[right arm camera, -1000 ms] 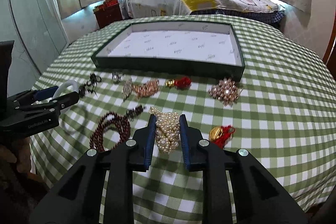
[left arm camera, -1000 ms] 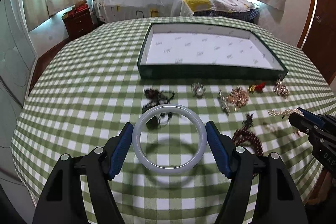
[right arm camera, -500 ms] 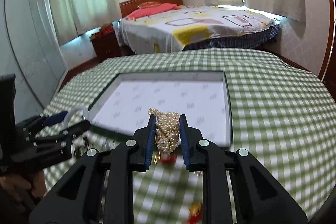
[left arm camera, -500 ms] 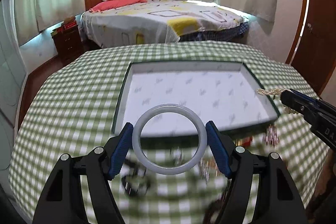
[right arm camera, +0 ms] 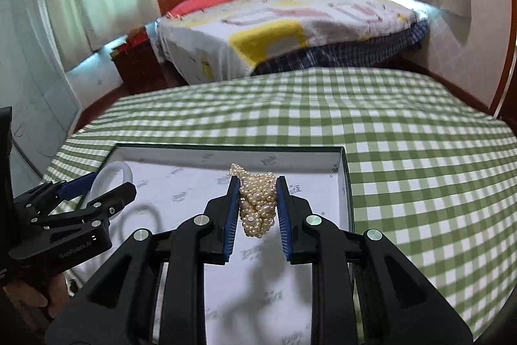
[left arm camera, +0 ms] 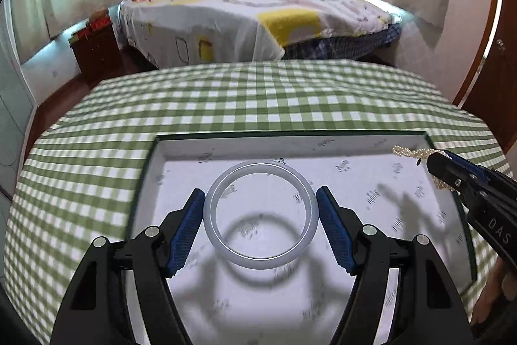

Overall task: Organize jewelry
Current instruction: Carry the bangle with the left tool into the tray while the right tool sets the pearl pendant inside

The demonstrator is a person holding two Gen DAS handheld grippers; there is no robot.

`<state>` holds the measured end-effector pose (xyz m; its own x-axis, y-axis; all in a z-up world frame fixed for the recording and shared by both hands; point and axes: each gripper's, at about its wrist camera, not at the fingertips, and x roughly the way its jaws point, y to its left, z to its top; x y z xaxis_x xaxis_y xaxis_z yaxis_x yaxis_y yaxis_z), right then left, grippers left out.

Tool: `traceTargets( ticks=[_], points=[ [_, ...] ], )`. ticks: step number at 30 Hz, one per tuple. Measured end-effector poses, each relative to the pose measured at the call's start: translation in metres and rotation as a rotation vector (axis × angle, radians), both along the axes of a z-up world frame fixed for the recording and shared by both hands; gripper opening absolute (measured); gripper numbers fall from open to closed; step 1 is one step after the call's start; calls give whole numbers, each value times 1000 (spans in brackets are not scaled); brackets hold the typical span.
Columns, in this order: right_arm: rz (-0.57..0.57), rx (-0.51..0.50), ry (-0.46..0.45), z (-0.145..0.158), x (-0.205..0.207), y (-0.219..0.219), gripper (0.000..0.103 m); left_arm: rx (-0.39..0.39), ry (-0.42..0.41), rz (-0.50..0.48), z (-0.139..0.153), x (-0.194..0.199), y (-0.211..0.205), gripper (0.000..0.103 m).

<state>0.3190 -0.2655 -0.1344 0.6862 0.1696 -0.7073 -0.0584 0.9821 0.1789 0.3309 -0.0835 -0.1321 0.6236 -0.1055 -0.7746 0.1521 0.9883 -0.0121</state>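
Left gripper (left arm camera: 260, 225): blue pads clamped on the outer rim of a pale bangle (left arm camera: 260, 213), lower centre of frame, held level above the tray floor; its ring shadow falls just below.
Right gripper (right arm camera: 257, 209): pads pinched on a bunched pearl strand (right arm camera: 258, 204), centre of frame, hanging over the tray's right half.
Change: a second ago both grippers held these pieces over loose jewelry on the cloth; now both hang above the tray and the loose pieces are out of view.
Meaning: carry looks done; setting down and letting go appear to be next.
Tray (left arm camera: 152, 157): shallow, dark green rim, white printed lining, nothing resting inside.
Surface: green-and-white checked tablecloth (right arm camera: 420, 151).
Room: bed (left arm camera: 258, 18) with patterned cover, upper centre; curtained windows behind.
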Motion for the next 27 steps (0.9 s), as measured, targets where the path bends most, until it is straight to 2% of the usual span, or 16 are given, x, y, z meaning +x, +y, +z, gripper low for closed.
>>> traceTargets(
  ticks=[5, 15, 17, 19, 20, 23, 27],
  points=[
    [6, -6, 83, -13, 26, -4, 22, 16, 75, 1, -20, 28, -8, 68],
    [3, -33, 178, -30, 47, -6, 23, 28, 178, -31, -39, 46, -23, 69],
    [-3, -42, 182, -33, 47, -6, 25, 33, 180, -33, -38, 46, -24, 69],
    [-7, -46, 187, -35, 46, -6, 44, 37, 181, -34, -38, 46, -25, 69],
    [-6, -48, 183, -34, 46, -5, 46, 36, 179, -35, -38, 46, -25, 71],
    [-7, -61, 148, -29, 41, -4, 48, 30, 167, -34, -36, 46, -25, 75],
    [-8, -44, 64, -10, 23, -5, 49, 5, 73, -26, -19, 34, -18, 75]
  ],
)
